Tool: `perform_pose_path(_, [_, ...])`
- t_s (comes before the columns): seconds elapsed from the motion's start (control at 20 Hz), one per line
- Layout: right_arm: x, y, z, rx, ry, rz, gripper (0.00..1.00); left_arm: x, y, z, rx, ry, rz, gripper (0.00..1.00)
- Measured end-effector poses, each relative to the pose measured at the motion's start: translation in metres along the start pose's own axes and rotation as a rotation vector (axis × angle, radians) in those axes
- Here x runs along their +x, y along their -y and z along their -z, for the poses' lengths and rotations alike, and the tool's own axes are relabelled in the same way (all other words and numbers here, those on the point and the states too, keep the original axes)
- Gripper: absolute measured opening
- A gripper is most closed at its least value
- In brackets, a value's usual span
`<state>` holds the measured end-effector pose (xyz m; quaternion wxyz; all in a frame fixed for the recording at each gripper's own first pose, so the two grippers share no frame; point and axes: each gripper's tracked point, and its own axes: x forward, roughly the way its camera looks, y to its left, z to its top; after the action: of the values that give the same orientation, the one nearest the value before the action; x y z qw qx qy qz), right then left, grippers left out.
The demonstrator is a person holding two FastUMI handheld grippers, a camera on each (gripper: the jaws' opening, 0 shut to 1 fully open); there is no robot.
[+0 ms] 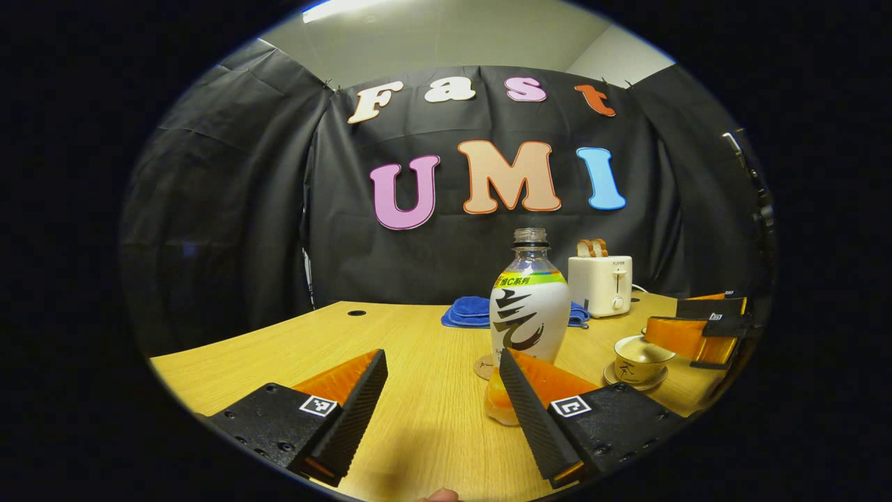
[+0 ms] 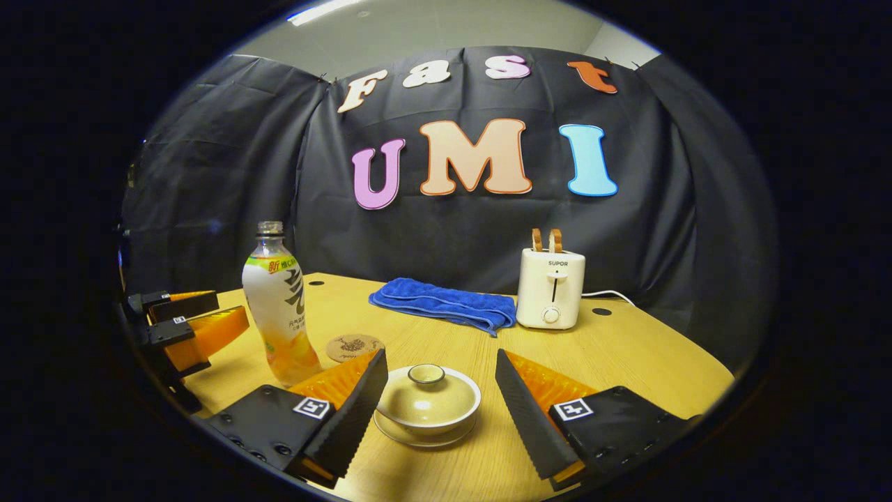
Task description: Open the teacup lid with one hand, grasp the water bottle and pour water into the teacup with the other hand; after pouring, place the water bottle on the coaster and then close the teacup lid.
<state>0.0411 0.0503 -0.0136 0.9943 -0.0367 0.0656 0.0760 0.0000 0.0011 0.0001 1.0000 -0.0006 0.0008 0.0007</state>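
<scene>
While both grippers gape, the right gripper [image 2: 440, 390] straddles the lidded teacup [image 2: 427, 403]; the upright bottle [image 1: 528, 317] stands just off the left gripper [image 1: 443, 390]

The left gripper [image 1: 442, 390] has two wedge-shaped fingers [image 1: 362, 411] with bright orange sides and black inner faces ribbed in fine saw-tooth ridges. Each finger is fixed to a matte black, speckled block with small recessed screws near its edge and a square black-and-white marker on top. The right gripper [image 2: 441, 394] is built the same way: orange wedges, black ribbed pads [image 2: 526, 411], black blocks with screws and square markers. Seen from the side in the right gripper view, the left gripper shows orange fingers capped by black plates, each bearing a small white marker.
</scene>
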Motion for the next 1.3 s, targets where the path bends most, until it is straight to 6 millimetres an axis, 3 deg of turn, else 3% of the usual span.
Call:
perform_pose_path(0.15, [0.007,-0.005,0.008,-0.022,-0.025,-0.005,0.99,0.0,0.0,0.0,-0.001,0.0,0.0,0.95])
perform_pose_path(0.3, [0.012,-0.006,0.011,-0.041,-0.035,-0.003,0.93,0.001,0.0,0.0,0.0,0.0,0.001,0.95])
perform_pose_path(0.4, [0.015,-0.008,0.014,-0.053,-0.04,-0.004,0.8,0.001,0.0,0.0,0.0,0.0,0.002,0.95])
perform_pose_path(0.45, [0.016,-0.009,0.013,-0.055,-0.039,-0.006,0.8,0.001,0.0,-0.001,0.0,0.0,0.002,0.95])
perform_pose_path(0.8, [0.02,-0.015,0.014,-0.077,-0.041,-0.021,0.51,0.0,0.0,0.0,-0.001,0.0,0.005,0.93])
perform_pose_path(0.85, [0.018,-0.014,0.012,-0.069,-0.037,-0.012,0.52,0.0,0.0,0.0,0.0,0.0,0.005,0.94])
perform_pose_path(0.9, [0.02,-0.014,0.014,-0.067,-0.045,-0.014,0.34,0.0,0.0,0.0,0.0,-0.001,0.005,0.94])
perform_pose_path(1.0, [0.022,-0.014,0.014,-0.053,-0.048,-0.021,0.36,0.0,0.0,0.0,0.0,0.0,0.004,0.95])
perform_pose_path(1.05, [0.02,-0.014,0.014,-0.044,-0.046,-0.025,0.29,0.0,0.0,-0.001,-0.001,0.001,0.001,0.95])
perform_pose_path(1.3, [0.019,-0.01,0.01,0.047,-0.039,-0.041,0.3,-0.001,0.009,0.0,-0.004,0.001,0.043,0.95])
